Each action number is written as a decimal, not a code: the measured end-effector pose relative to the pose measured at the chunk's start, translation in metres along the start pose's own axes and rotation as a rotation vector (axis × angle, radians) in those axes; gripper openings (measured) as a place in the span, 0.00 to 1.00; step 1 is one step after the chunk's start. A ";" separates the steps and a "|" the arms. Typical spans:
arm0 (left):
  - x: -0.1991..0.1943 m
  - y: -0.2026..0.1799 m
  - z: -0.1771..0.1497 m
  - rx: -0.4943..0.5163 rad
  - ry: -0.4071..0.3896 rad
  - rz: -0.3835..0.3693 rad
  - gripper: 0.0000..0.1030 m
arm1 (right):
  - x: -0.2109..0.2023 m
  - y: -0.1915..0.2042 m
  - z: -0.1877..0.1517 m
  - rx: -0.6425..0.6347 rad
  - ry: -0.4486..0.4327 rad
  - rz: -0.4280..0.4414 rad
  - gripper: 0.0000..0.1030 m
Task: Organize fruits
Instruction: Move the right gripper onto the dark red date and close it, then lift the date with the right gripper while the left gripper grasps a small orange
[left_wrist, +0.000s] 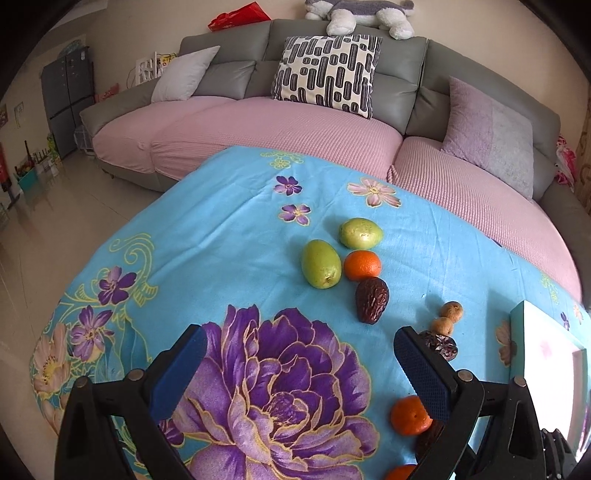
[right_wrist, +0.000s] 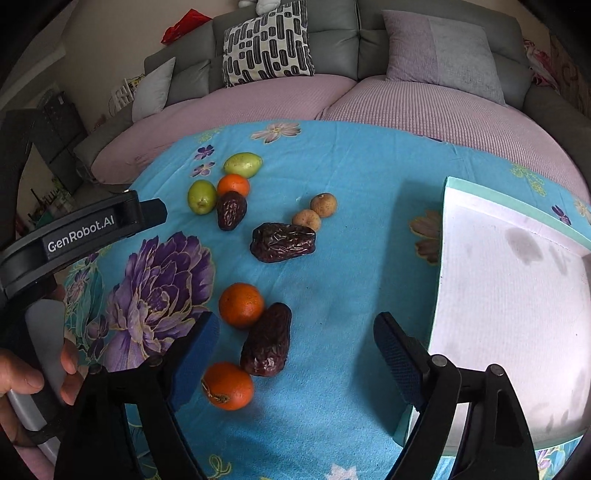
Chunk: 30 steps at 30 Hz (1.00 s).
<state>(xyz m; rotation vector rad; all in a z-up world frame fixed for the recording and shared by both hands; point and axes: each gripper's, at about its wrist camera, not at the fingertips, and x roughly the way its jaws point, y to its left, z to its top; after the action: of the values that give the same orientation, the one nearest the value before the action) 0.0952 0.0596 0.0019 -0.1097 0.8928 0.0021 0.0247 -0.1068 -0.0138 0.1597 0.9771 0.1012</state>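
A: Right hand-held gripper (right_wrist: 295, 350) is spread wide and empty, hovering low over the near cluster on the table (right_wrist: 351, 177). Left hand-held gripper (left_wrist: 299, 354) is also wide, empty, over the purple flower print.

B: Which fruit is closest?

A: Near date (right_wrist: 266, 340), lying between the right fingers, touching the upper orange (right_wrist: 241, 305). Second orange (right_wrist: 228, 386) sits just beside the left pad.

B: Orientation?

A: Long axis runs roughly away from the camera, tilted slightly right at the far end. Fingers close left-right, so they'd pinch across the short axis. Good as is, I'd say.

B: Tips?

A: Centre over the date's middle and come straight down, or the left pad will likely nudge an orange. Close gently; it looks soft and wrinkled.

B: Destination?

A: Probably the white tray (right_wrist: 517, 295) with the teal rim, to the right, empty as far as I can see.

B: The rest?

A: Big date (right_wrist: 283, 242) lies crosswise, left-right. Two small brown fruits (right_wrist: 314, 212) are just behind it. Two green fruits (right_wrist: 221, 181), an orange and a third date are clustered farther back.
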 end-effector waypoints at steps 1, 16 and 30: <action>0.002 0.000 -0.001 -0.005 0.008 -0.012 0.99 | 0.003 0.003 -0.001 -0.011 0.008 0.004 0.82; 0.016 -0.001 -0.011 -0.052 0.097 -0.086 0.86 | 0.023 0.009 -0.009 -0.007 0.081 0.042 0.42; 0.009 -0.015 -0.014 -0.053 0.132 -0.209 0.76 | -0.013 -0.007 -0.006 0.031 -0.020 0.006 0.29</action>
<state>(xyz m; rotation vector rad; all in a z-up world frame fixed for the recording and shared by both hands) 0.0901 0.0429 -0.0123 -0.2551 1.0097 -0.1782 0.0125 -0.1151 -0.0071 0.1915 0.9589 0.0901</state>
